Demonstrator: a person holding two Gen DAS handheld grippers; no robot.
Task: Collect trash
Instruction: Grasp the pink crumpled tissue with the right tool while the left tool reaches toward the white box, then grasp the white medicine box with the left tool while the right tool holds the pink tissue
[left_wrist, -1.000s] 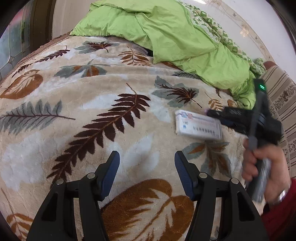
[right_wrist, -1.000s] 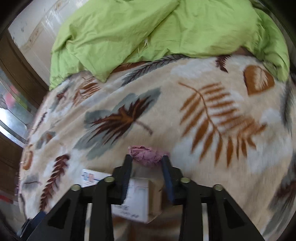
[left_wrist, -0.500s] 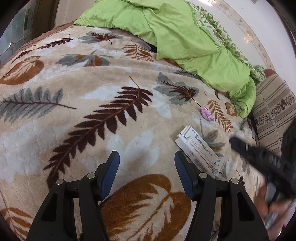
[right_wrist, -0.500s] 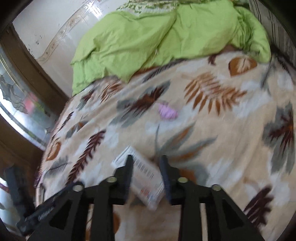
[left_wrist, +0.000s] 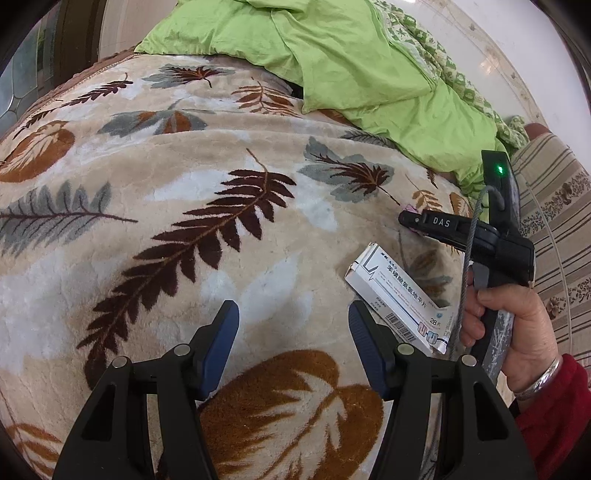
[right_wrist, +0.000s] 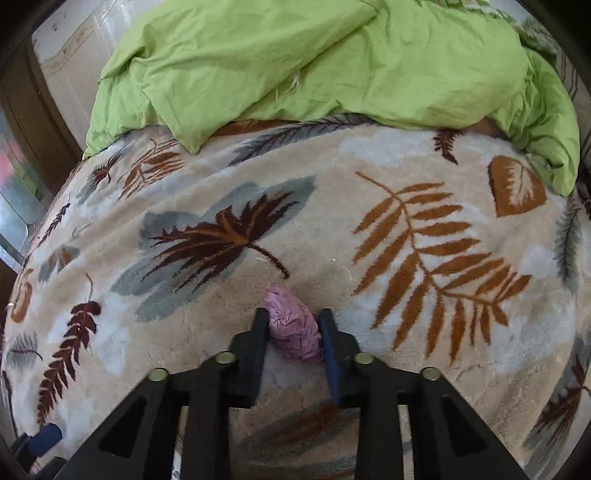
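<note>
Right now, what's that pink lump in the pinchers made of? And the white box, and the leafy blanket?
The pink lump looks like crumpled tissue or thin paper: matte, full of sharp creases. It might be thin plastic instead. The white box seems to be thin cardboard, smooth and slightly glossy, with crisp folded edges, printed text and a barcode. The leafy blanket looks like plush fleece: its fuzzy pile shows soft tufts.

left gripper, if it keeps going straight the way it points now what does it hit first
Most likely the leaf-print blanket: the left gripper stands open with only bare fleece between and ahead of its fingers. The white medicine box lies off to the right of that line, so it would probably be missed.
</note>
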